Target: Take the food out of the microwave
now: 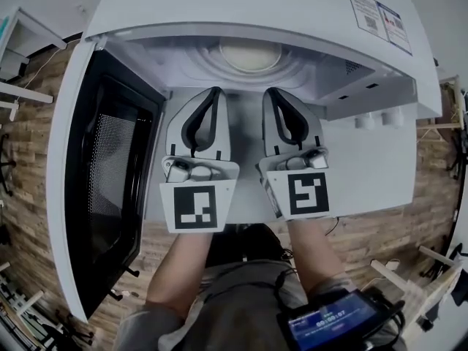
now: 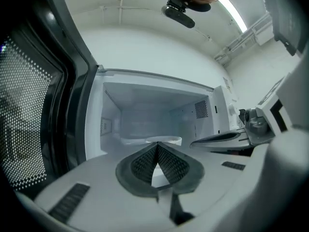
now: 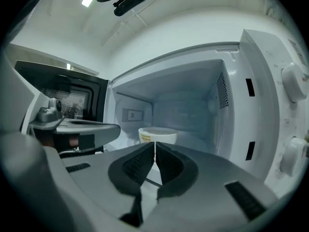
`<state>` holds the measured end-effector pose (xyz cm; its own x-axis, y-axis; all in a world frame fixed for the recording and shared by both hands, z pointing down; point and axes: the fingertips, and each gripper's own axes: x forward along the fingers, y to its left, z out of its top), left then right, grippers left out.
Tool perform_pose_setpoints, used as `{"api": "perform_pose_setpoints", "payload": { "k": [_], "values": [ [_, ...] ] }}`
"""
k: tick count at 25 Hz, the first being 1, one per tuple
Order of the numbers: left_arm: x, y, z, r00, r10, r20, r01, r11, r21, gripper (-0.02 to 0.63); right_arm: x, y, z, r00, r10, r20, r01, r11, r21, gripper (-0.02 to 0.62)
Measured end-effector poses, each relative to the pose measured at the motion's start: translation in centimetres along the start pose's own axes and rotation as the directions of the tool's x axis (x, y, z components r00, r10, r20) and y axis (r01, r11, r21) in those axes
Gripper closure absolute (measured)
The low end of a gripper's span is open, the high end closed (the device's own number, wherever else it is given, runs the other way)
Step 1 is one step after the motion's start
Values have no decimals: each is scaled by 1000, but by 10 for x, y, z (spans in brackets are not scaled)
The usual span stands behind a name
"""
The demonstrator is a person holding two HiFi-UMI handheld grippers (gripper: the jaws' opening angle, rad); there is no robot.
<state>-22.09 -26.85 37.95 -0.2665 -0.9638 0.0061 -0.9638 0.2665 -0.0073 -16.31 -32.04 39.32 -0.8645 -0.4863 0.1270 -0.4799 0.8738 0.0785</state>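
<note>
A white microwave (image 1: 256, 6) stands with its door (image 1: 95, 181) swung open to the left. Inside sits a white bowl of food (image 1: 251, 53), also seen in the right gripper view as a bowl (image 3: 157, 135) with a yellow label, and partly behind the jaws as a bowl (image 2: 166, 140) in the left gripper view. My left gripper (image 1: 213, 93) and right gripper (image 1: 272, 95) are side by side in front of the cavity mouth, both shut with nothing between the tips. Neither touches the bowl.
The microwave's control panel with round knobs (image 1: 380, 119) is at the right of the cavity. A printed sticker (image 1: 380, 17) is on top. The floor (image 1: 29, 159) is wood planks. A phone-like screen (image 1: 329, 320) hangs near the person's waist.
</note>
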Motion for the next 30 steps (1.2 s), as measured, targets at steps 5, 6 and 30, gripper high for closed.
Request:
{"api": "perform_pose_setpoints", "payload": {
  "k": [5, 6, 30],
  "values": [
    [3, 1, -5, 1000, 3, -14, -3, 1000, 1, 598, 7, -1, -3, 1000, -10, -27, 11, 1000, 10, 519],
    [4, 2, -6, 1000, 5, -14, -5, 1000, 2, 598, 9, 0, -4, 1000, -8, -26, 8, 1000, 12, 500],
    [9, 30, -19, 997, 73, -38, -75, 995, -64, 598, 74, 1, 10, 991, -16, -130, 10, 999, -52, 101]
  ]
}}
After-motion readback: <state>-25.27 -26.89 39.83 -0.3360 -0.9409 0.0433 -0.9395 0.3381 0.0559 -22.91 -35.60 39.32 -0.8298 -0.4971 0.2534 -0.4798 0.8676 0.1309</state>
